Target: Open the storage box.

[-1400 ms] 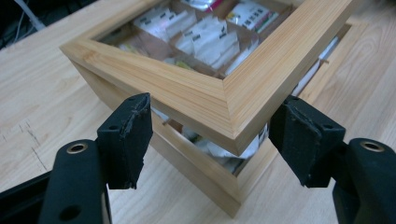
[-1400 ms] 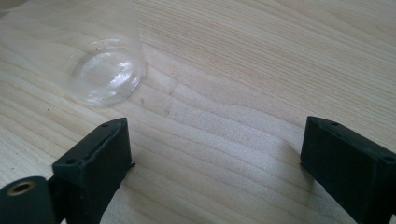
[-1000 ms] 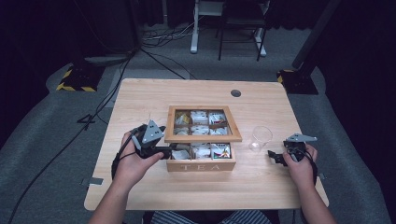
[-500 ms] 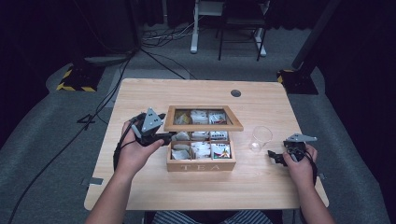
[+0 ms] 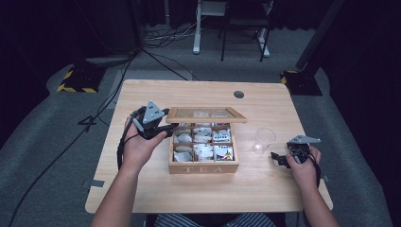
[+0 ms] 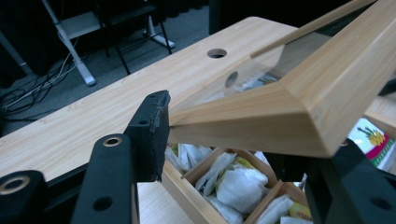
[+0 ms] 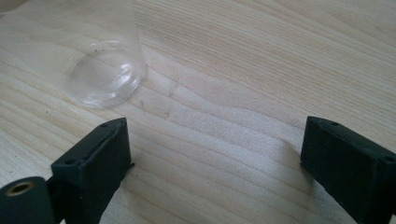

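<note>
A wooden tea box (image 5: 203, 166) marked TEA stands mid-table with several tea bags (image 5: 203, 142) in its compartments. Its glass-paned lid (image 5: 205, 114) is tilted up off the box. My left gripper (image 5: 166, 127) holds the lid's left corner; its jaws have just been closing and now press on the lid's wooden frame (image 6: 299, 107), with tea bags (image 6: 233, 179) below. My right gripper (image 5: 279, 158) rests on the table at the right, open, with bare wood between its jaws (image 7: 215, 140). A clear plastic cup (image 7: 105, 70) stands just beyond it.
The cup (image 5: 264, 139) stands between the box and my right hand. A round cable hole (image 5: 239, 94) sits near the table's far edge. Chairs, cables and stands are on the floor behind the table.
The lid lay flat on the box a second ago; my left gripper has closed on its left corner and lifted it. The right hand has kept still.
</note>
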The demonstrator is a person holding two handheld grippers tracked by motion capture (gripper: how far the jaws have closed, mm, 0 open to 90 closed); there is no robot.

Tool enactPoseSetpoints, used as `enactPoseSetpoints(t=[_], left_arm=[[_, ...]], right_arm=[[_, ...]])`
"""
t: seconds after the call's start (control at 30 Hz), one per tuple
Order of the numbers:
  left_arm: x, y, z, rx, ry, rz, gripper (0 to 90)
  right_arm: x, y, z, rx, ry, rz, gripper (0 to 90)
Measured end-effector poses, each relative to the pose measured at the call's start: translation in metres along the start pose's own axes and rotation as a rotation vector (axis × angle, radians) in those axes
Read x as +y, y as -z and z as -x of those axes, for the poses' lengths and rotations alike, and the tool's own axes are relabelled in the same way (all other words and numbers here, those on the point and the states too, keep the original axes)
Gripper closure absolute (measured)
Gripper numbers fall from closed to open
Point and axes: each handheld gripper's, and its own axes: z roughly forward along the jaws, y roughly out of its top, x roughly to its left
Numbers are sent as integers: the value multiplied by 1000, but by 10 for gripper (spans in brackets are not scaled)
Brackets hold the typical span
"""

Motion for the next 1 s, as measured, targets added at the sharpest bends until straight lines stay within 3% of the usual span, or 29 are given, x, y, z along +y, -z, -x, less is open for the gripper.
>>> enactPoseSetpoints(t=[0.3, 0.6, 0.83, 1.0], left_arm=[[9, -1, -1, 35, 7, -29, 524], [11, -2, -5, 35, 11, -18, 542], [14, -3, -8, 34, 17, -12, 547], [15, -3, -9, 35, 18, -8, 552]], right_arm=[[0, 0, 0, 0, 0, 0, 86], [0, 0, 0, -1, -3, -1, 88], [-2, 2, -5, -30, -30, 1, 88], [0, 6, -9, -37, -41, -16, 196]])
